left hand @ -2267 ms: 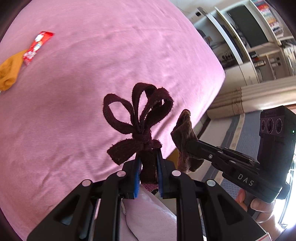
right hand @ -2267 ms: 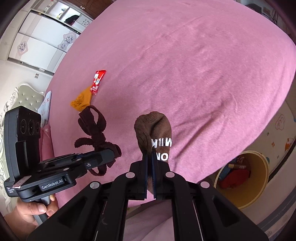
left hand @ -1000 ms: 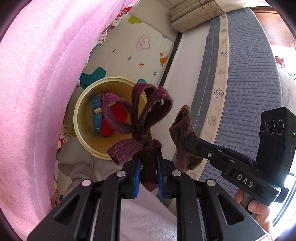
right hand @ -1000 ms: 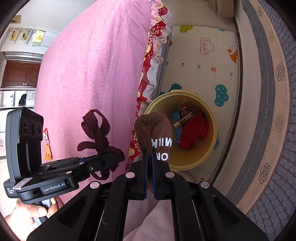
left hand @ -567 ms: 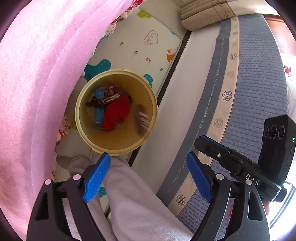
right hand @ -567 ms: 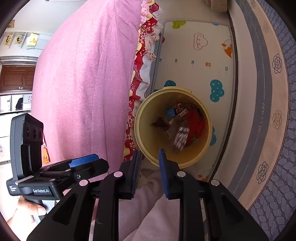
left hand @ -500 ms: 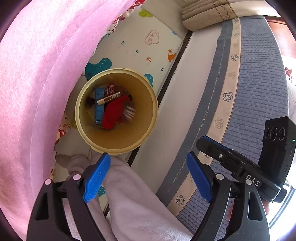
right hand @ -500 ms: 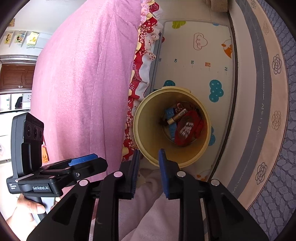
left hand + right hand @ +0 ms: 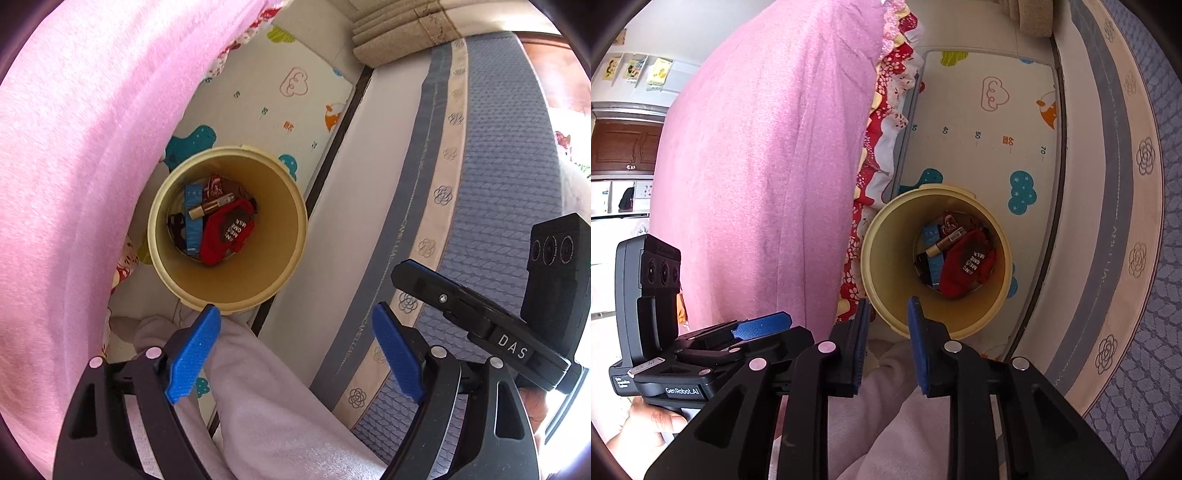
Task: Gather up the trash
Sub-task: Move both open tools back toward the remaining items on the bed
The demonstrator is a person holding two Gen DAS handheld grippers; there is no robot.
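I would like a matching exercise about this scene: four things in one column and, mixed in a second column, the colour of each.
Things:
1. bin
2. sock with white letters in the bin
3. bed cover
4. flat box in the bin

Colours:
A. pink
B. blue
C. pale yellow
D. red

Pairs: 1-C, 2-D, 3-A, 4-B

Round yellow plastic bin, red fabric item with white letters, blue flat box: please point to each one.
Round yellow plastic bin point(image 9: 280, 254), left wrist view, inner wall.
Red fabric item with white letters point(image 9: 964, 266), right wrist view, middle.
Blue flat box point(image 9: 193, 221), left wrist view, middle.
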